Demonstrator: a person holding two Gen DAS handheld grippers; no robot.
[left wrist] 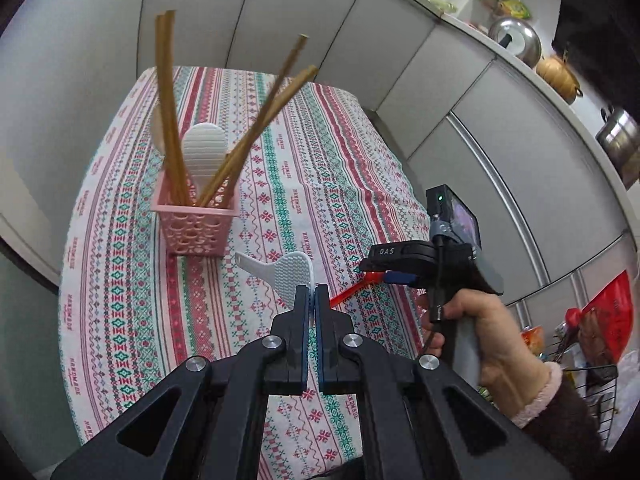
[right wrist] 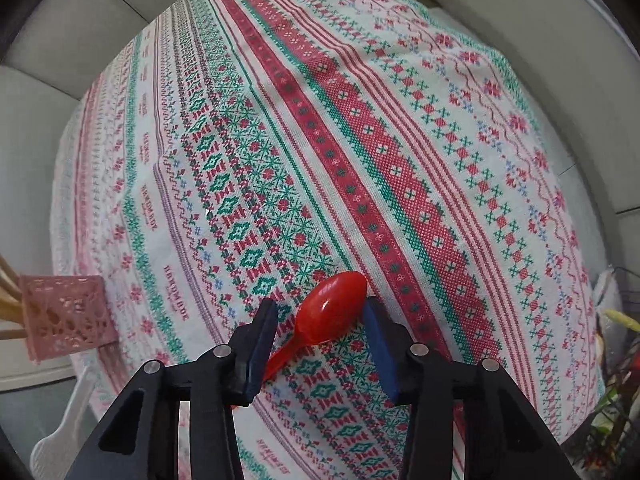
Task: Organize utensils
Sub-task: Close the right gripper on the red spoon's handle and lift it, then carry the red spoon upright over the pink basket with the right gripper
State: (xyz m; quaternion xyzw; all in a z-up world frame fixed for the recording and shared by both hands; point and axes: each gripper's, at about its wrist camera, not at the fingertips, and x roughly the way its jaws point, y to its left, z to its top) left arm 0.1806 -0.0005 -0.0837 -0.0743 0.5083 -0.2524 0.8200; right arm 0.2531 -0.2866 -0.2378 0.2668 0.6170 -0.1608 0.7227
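Left wrist view shows much of the sorting already done: the pink basket (left wrist: pixel 196 222), left of centre on the patterned tablecloth (left wrist: pixel 352 168), already holds four brown chopsticks (left wrist: pixel 170 108) standing and leaning apart, plus a white ribbed rice paddle (left wrist: pixel 203 152) and what looks like another pale utensil behind the sticks, too hidden to name. Two pieces appear to be left outside it.

One is a second white rice paddle (left wrist: pixel 286 276), just below and right of the basket in this frame. The left gripper (left wrist: pixel 311 296) has its jaws drawn almost together on the paddle's edge, a thin sliver of white showing between them, so it seems to be pinching that paddle. Whether the paddle is lifted off the cloth or only gripped where it lies, I cannot tell.

The other is a red plastic spoon (right wrist: pixel 334 306), lying bowl-up on the cloth at lower centre of the right wrist view. The right gripper (right wrist: pixel 320 316) is spread fairly wide and straddles it: the bowl sits between the fingertips, close to the right-side pad, while the handle runs down under the left-side finger. Nothing is clamped here yet.

By my reading the task is well past halfway, with the paddle and the spoon left to go into the basket.
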